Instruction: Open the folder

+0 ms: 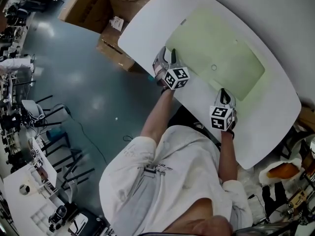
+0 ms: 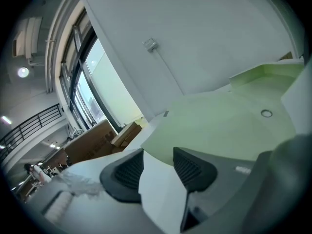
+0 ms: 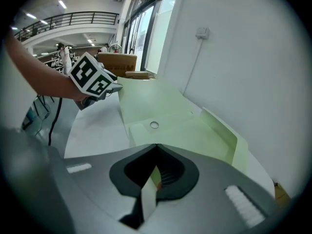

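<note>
A pale green folder (image 1: 216,58) lies spread open and flat on the white table (image 1: 275,117), with a small ring snap (image 1: 213,67) near its middle. My left gripper (image 1: 167,58) hovers at the folder's left corner. In the left gripper view this gripper (image 2: 158,167) is open, with only bare table and the folder's (image 2: 229,126) edge showing in the gap. My right gripper (image 1: 225,95) sits at the folder's near edge. In the right gripper view its tips (image 3: 156,147) meet, with a thin pale strip of the folder (image 3: 165,111) pinched between the pads.
Cardboard boxes (image 1: 115,48) stand on the floor beyond the table's left end. A white wall with a socket (image 3: 202,32) backs the table. One folder flap (image 3: 231,143) stands up at the right. The left gripper's marker cube (image 3: 92,79) hangs over the table's left part.
</note>
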